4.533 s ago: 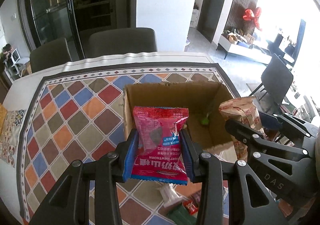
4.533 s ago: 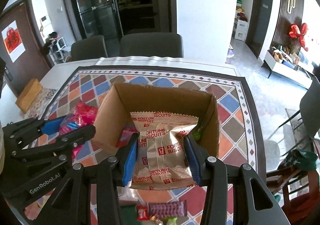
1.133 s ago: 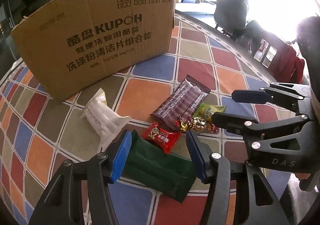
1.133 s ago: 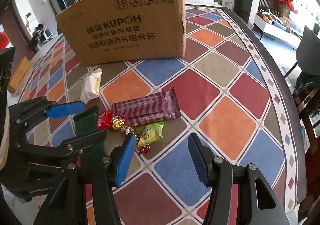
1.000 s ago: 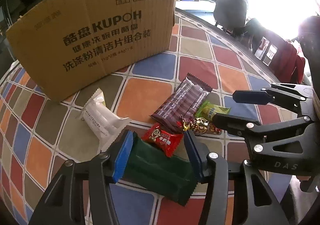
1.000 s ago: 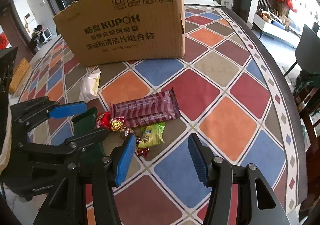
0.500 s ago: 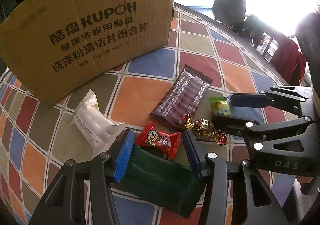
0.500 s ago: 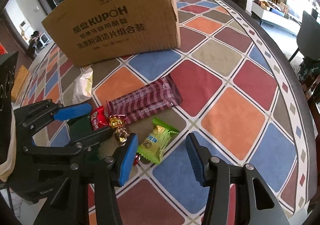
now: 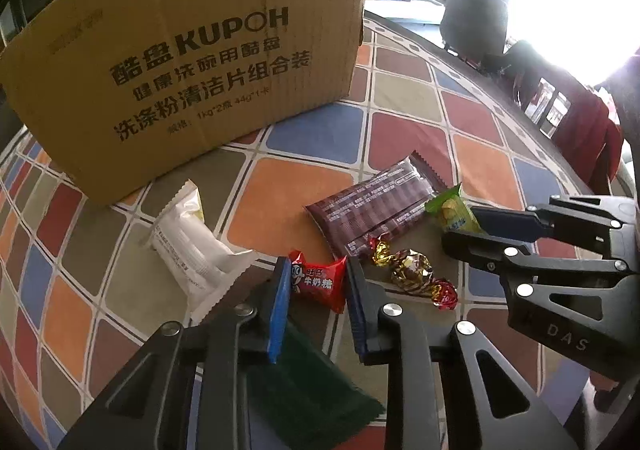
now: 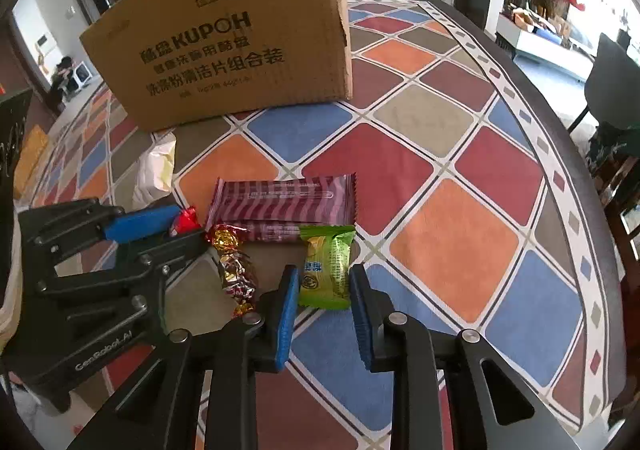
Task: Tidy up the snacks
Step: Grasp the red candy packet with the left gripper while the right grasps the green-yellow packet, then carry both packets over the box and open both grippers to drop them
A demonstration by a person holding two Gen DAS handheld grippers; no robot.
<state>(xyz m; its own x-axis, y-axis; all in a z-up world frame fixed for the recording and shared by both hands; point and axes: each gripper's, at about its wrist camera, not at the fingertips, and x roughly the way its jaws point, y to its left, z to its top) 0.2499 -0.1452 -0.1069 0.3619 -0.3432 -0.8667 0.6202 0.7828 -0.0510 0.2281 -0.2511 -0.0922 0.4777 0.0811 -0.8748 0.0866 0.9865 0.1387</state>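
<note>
A brown cardboard box (image 9: 192, 65) stands on the patterned tablecloth, also in the right wrist view (image 10: 228, 37). Loose snacks lie in front of it. My left gripper (image 9: 318, 282) has its jaws closed around a small red candy packet (image 9: 320, 282), with a dark green packet (image 9: 304, 382) lying beneath. My right gripper (image 10: 325, 286) has its jaws closed around a small green packet (image 10: 328, 266). A maroon wafer bar (image 10: 284, 205), gold-wrapped candies (image 10: 234, 262) and a white packet (image 9: 192, 246) lie nearby.
The tablecloth (image 10: 452, 217) of coloured diamonds covers the table, whose dark edge (image 10: 580, 153) curves along the right. Chairs stand beyond that edge. Each gripper shows in the other's view, close side by side.
Both grippers dropped from above the box to the table in front of it, without the earlier packets. In the last second both narrowed, the left onto the red packet, the right onto the green one.
</note>
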